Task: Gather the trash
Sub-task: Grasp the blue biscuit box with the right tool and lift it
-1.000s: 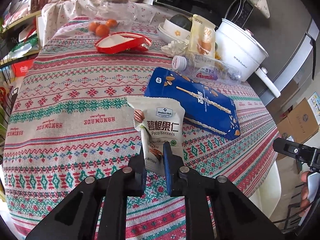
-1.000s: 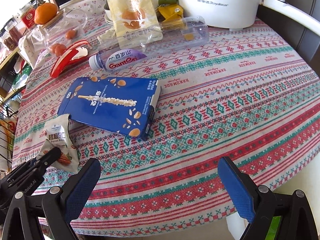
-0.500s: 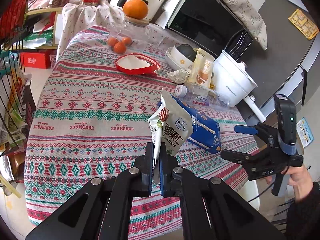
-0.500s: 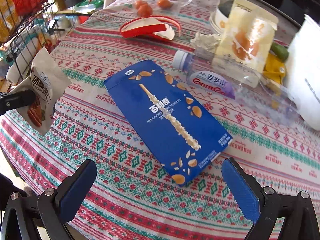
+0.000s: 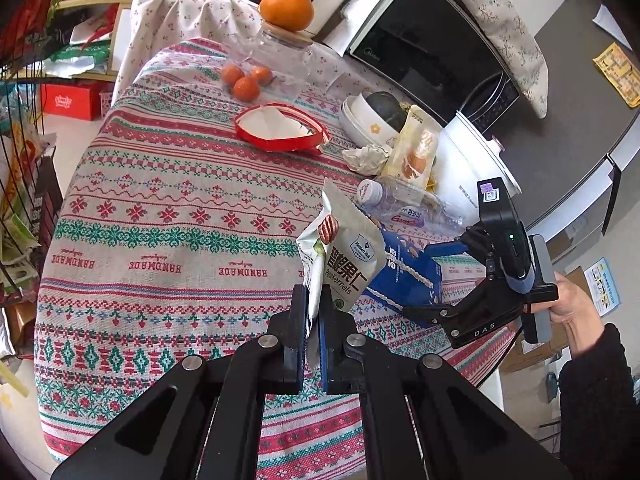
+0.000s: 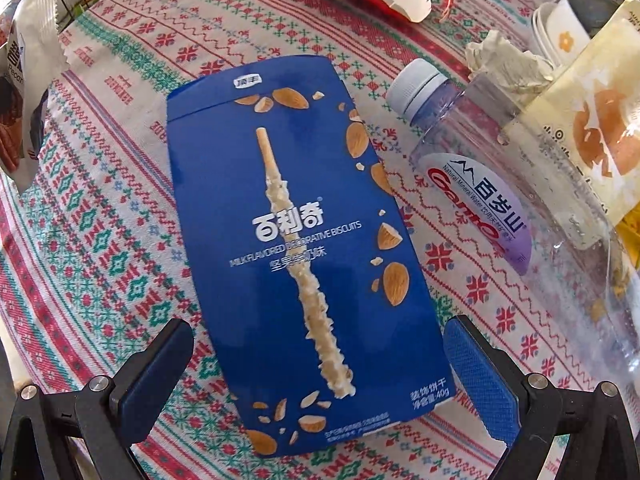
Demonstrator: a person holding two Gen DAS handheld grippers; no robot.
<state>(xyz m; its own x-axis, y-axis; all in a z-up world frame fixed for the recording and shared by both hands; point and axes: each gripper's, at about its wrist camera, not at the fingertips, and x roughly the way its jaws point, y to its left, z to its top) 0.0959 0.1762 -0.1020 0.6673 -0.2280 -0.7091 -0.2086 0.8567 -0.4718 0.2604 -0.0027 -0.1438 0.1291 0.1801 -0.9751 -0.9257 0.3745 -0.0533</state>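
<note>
Left claw (image 5: 313, 336) is clamped on the pecan kernel packet (image 5: 344, 256), pinching its lower edge; packet stands upright above the jaws, lifted clear of the worktop (image 5: 160, 240). In the right wrist view the same packet shows at the far left edge, off the cloth.

Right claw (image 6: 318, 384) is wide apart, its jaws just finished opening. It points steeply down over the blue biscuit box (image 6: 296, 240), one pad either side of the box's near end, neither pad pressing on it. Box lies flat on the patterned tablecloth, long axis running away from the claw. A hand (image 5: 572, 300) in a dark sleeve holds this gripper, seen at the right of the left wrist view.

Just beside the box on its right: a clear water bottle (image 6: 500, 184) on its side, white cap towards the box's far end. A pale yellow snack pouch (image 6: 592, 136) leans over the bottle's far side. A crumpled tissue (image 6: 504, 60) sits just past the cap.

Further back: a torn red-and-white carton (image 5: 280, 128), white bowls (image 5: 368, 120) holding something dark, a white electric cooker (image 5: 476, 156).

Far edge: small oranges (image 5: 246, 80) in clear plastic, a glass jar (image 5: 280, 52) with a large orange (image 5: 286, 10) on its lid, and a black microwave (image 5: 424, 44) behind.
</note>
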